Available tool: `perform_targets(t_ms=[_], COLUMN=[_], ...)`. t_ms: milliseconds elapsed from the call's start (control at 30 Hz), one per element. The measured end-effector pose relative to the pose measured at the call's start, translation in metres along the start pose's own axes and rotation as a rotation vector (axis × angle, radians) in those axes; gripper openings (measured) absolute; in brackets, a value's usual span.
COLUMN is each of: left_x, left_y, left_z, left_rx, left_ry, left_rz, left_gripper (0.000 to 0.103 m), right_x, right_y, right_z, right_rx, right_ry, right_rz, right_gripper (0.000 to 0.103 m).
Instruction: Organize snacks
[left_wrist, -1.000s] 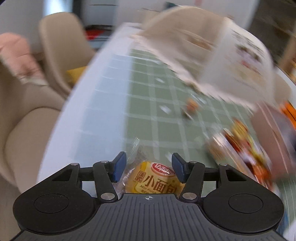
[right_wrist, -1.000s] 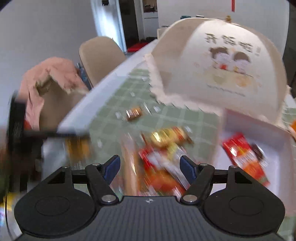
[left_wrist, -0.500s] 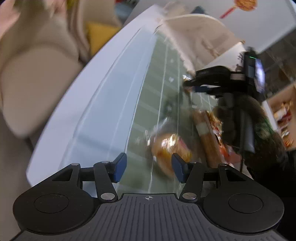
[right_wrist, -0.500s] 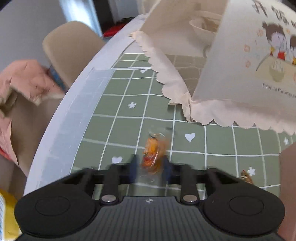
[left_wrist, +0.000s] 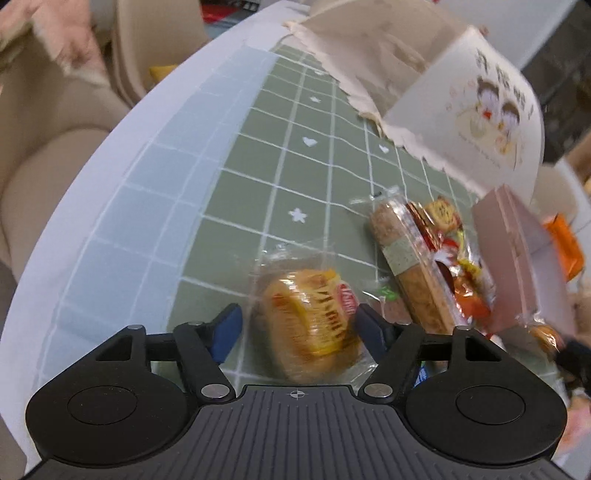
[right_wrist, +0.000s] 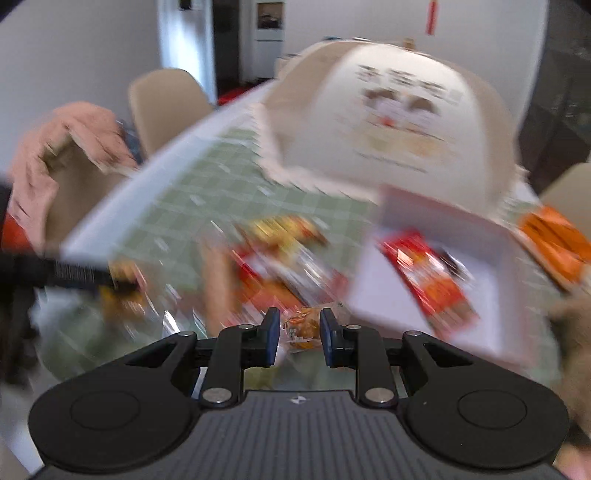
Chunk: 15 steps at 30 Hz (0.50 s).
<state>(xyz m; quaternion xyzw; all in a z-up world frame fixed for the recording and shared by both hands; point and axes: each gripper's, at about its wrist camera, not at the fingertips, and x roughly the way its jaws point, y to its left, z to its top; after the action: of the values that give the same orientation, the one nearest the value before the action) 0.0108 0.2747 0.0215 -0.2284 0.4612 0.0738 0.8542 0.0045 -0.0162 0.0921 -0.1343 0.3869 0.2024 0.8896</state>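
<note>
The small orange-wrapped snack (right_wrist: 301, 328) sits pinched in my right gripper (right_wrist: 297, 328), clenched on it and raised off the surface so I can carry it toward the white box (right_wrist: 495, 291) just ahead, where a red packet (right_wrist: 424, 275) already lies. My left gripper (left_wrist: 297, 326) has just been opening — its jaws straddle the wrapped mini bread (left_wrist: 312, 323) on the green checked mat (left_wrist: 258, 177), pads apart from it, beside the snack pile.

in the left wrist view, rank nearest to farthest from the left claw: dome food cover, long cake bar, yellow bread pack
1. yellow bread pack, right between the open left claw fingers
2. long cake bar, ahead and right
3. dome food cover, far end of the table, upper right
</note>
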Motion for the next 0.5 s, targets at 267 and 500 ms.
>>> perform_targets(t_ms=[267, 500], left_x=[-0.011, -0.058], left_y=[-0.036, -0.077], left_z=[-0.011, -0.054], left_rx=[0.065, 0.116], left_ry=[-0.064, -0.048], left_rz=[-0.017, -0.192], left_gripper=[0.043, 0.037], right_x=[-0.024, -0.029], right_y=[-0.06, -0.093], right_z=[-0.064, -0.095], right_rx=[0.119, 0.118], right_ry=[0.028, 0.041], right_rz=[-0.004, 0.046], right_gripper=[0.022, 0.022])
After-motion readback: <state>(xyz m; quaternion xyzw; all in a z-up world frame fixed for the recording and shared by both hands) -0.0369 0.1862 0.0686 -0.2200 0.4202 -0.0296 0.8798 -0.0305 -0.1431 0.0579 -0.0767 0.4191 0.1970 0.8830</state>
